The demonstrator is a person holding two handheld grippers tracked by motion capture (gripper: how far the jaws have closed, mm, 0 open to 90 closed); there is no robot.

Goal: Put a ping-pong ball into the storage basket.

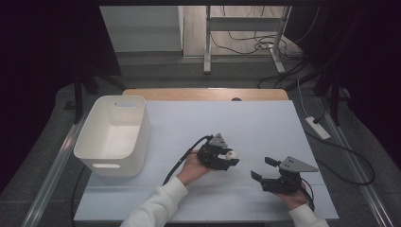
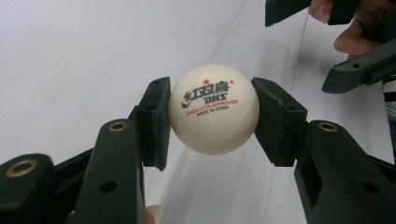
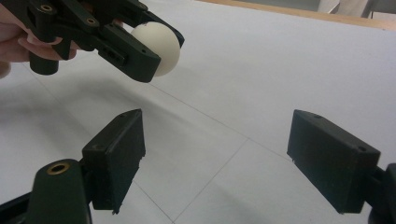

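Your right hand-held gripper point(image 1: 261, 168) sits nearest, jaws wide apart w/ nothing between. Your left hand-held gripper point(image 1: 231, 156) clamps the white ping-pong ball point(image 2: 213, 108) above the surface point(image 1: 246, 123), right of the white bin point(image 1: 116, 137).

Cream table-tennis ball point(image 2: 213, 109) with grey and red print and a red star; black grippers; white bin point(image 1: 113, 135); white table point(image 1: 246, 127).

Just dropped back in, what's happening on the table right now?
A person works two handheld grippers over the white table. The left gripper is shut on a white ping-pong ball, held up off the surface. The right gripper hangs close by, jaws wide apart with nothing between them. A white bin sits at the table's left side; nothing shows inside it.
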